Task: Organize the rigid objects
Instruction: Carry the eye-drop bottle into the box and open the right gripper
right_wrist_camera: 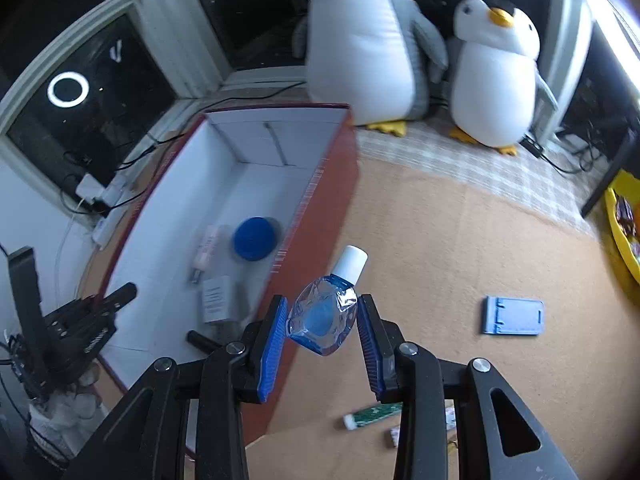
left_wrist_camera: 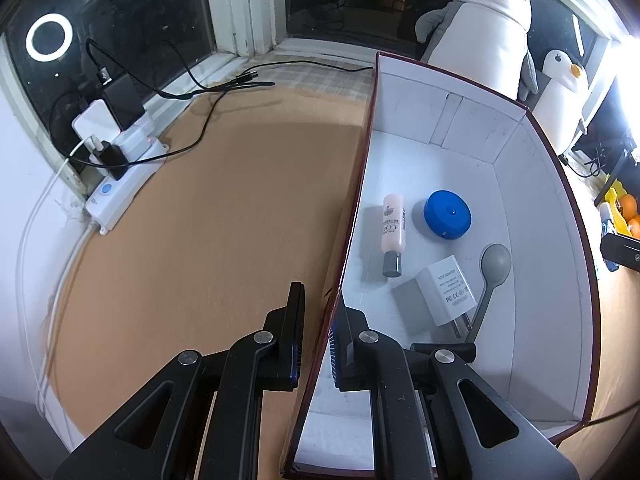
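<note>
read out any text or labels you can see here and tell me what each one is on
"CE" and "FC" marks: on the white charger in the box; its other print is too small.
Pink bottle: label print unreadable.
Green tube: pattern blurred, unreadable.
Red box side: white print blurred.

The bottle (right_wrist_camera: 322,318) was clear, glossy plastic with a matt white cap. The box (left_wrist_camera: 536,208) looked like smooth white card inside, and the penguins (right_wrist_camera: 360,40) were soft plush.
</note>
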Demonstrator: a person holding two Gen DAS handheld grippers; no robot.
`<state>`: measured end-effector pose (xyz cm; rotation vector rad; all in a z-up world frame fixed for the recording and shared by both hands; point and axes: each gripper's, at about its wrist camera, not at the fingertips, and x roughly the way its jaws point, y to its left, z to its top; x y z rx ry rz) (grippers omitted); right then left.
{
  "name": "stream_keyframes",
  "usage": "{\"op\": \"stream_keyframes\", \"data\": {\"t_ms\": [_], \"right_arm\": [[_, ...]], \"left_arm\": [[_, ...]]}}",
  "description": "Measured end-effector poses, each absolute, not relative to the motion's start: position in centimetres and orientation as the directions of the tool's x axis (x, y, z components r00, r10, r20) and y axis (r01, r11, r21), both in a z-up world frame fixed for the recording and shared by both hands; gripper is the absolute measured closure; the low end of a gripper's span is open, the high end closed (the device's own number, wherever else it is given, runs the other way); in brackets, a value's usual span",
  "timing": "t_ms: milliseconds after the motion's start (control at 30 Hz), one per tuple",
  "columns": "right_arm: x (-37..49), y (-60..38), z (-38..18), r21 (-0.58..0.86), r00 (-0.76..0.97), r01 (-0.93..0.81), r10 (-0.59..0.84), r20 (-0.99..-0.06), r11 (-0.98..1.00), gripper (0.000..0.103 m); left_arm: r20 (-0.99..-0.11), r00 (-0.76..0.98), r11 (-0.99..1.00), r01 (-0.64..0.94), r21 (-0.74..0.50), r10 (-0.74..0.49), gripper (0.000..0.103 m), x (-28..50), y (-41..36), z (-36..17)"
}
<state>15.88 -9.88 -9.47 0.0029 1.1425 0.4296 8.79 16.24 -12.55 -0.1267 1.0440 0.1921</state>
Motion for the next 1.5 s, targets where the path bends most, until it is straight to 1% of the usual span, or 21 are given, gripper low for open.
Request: {"op": "stream_keyframes", "data": {"t_ms": [267,500,600,1000,1367,1433,1467,1500], "right_arm": [[15.0,-4.9,-8.2,0.189,0.344,-0.443,0.361,-0.867,0.877,0.071],[15.0,-1.4,-8.1,0.157,0.339,-0.505,0.362,-0.868,0.849,0.071],[15.3,-0.5,-8.3,0.155,0.33,-0.521,0.365,-0.87,0.839,0.071],[18.1,2.5,-11.8,0.129,0.257,-0.557,0.319,-0.912,0.82,0.071],[19.6,4.5,-13.6,0.067,0.268,-0.553,0.254,-0.929,0.83,0.071],[19.8,4.5,-13.4,0.06,0.29,-0.547,0.256,-0.922,0.835,0.068],[19.9,4.5,-13.4,0.063,0.292,-0.543,0.259,-0.921,0.837,0.066],[20.0,4.4,-13.3,0.073,0.292,-0.537,0.266,-0.919,0.84,0.06]], "left_arm": [[-0.865,0.493,0.978,-0.209,-0.018,0.089,0.093,9.2,16.3,-12.4],[-0.861,0.502,0.978,-0.209,-0.025,0.086,0.094,9.2,16.4,-12.4],[-0.86,0.504,0.978,-0.206,-0.029,0.08,0.095,9.1,16.3,-12.4],[-0.86,0.505,0.978,-0.205,-0.029,0.08,0.096,9.3,16.3,-12.4],[-0.859,0.505,0.978,-0.208,-0.03,0.081,0.096,9.3,16.2,-12.6],[-0.86,0.505,0.977,-0.209,-0.032,0.08,0.096,9.3,16.2,-12.6],[-0.86,0.505,0.977,-0.209,-0.032,0.08,0.096,9.3,16.2,-12.7],[-0.86,0.505,0.977,-0.209,-0.032,0.08,0.096,9.3,16.2,-12.7]]}}
